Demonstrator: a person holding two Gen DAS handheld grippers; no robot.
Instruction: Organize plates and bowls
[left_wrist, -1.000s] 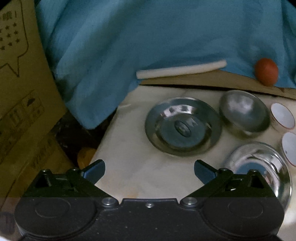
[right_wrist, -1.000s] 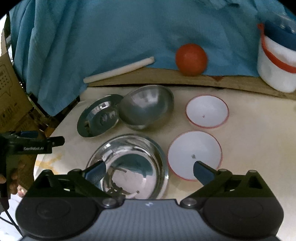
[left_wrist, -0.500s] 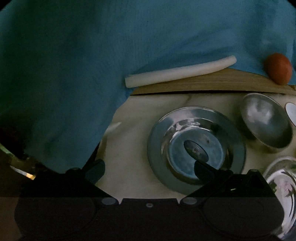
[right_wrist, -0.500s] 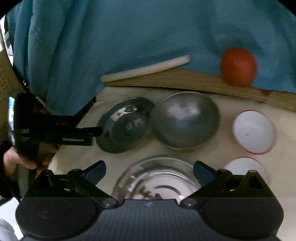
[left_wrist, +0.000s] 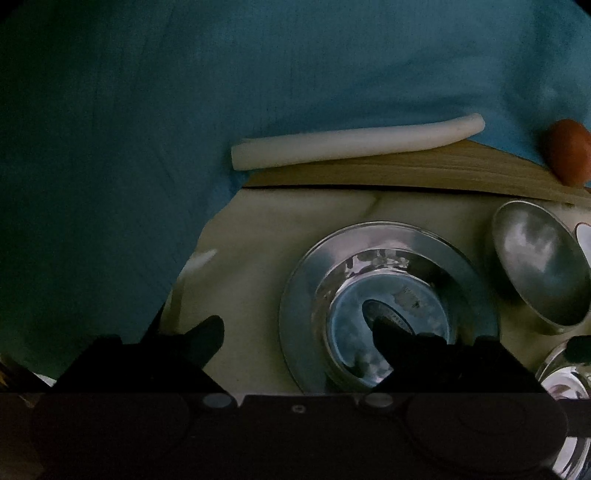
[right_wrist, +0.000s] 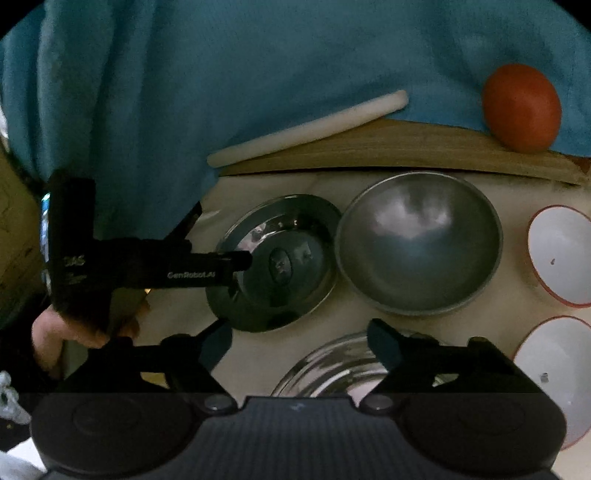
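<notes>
A wide-rimmed steel plate (left_wrist: 388, 258) lies at the table's left end. My left gripper (left_wrist: 297, 332) straddles its left rim: one fingertip over the plate's middle, the other over bare table. The jaws are closing and the pads do not press on the plate. In the right wrist view one of its fingertips (right_wrist: 240, 260) reaches over the same plate (right_wrist: 295, 221). My right gripper (right_wrist: 301, 336) hangs over the far rim of a shiny steel bowl (right_wrist: 332, 369), jaws closing, nothing gripped. A matte steel bowl (right_wrist: 417, 251) stands beside the plate.
Two white red-rimmed bowls (right_wrist: 561, 254) (right_wrist: 554, 373) sit at the right. Behind the dishes a wooden board (right_wrist: 369, 151) carries a white rod (right_wrist: 310, 125) and an orange ball (right_wrist: 521, 107). Blue cloth (right_wrist: 221, 74) hangs at the back and left. A hand (right_wrist: 55, 332) holds the left gripper.
Both grippers came forward and lower toward the dishes. The left one now reaches over the steel plate, the right one over the shiny bowl. Both pairs of jaws have narrowed.
</notes>
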